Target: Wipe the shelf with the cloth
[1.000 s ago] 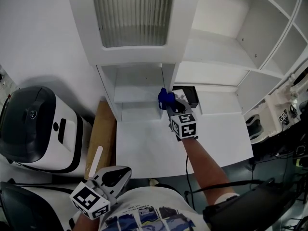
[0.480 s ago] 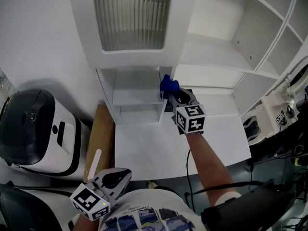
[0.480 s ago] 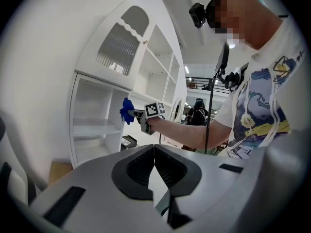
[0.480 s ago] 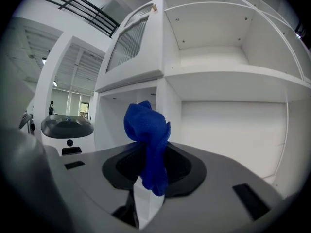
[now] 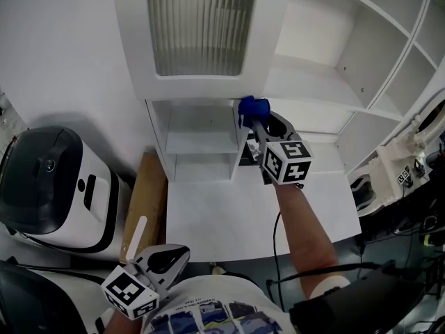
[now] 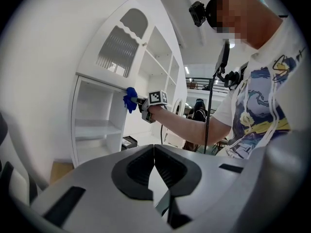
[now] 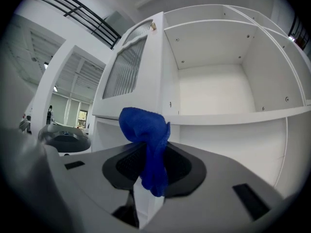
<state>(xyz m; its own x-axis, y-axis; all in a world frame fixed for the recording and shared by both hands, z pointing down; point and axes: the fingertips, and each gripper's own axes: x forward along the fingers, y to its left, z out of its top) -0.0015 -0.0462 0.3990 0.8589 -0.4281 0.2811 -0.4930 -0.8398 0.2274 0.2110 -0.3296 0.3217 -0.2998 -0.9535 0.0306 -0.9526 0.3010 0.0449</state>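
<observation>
A bunched blue cloth (image 5: 252,108) (image 7: 146,141) is pinched in my right gripper (image 5: 256,120), which is shut on it and held up beside the white shelf unit (image 5: 316,82), level with the front edge of the wide shelf board (image 7: 233,116). The cloth hangs over the jaws and is just short of the edge. In the left gripper view the cloth (image 6: 130,99) shows far off against the cabinet. My left gripper (image 5: 169,256) stays low by the person's body, jaws shut with nothing between them (image 6: 154,165).
A ribbed-glass cabinet door (image 5: 198,26) is above small open cubbies (image 5: 198,141). A black-and-white appliance (image 5: 52,186) sits at the left, a brown board (image 5: 147,200) beside it. A white tabletop (image 5: 229,214) lies below the shelves; cluttered gear (image 5: 400,176) stands right.
My right gripper has risen with the blue cloth from the low cubby level up to the wide shelf's front edge. The left gripper has not moved.
</observation>
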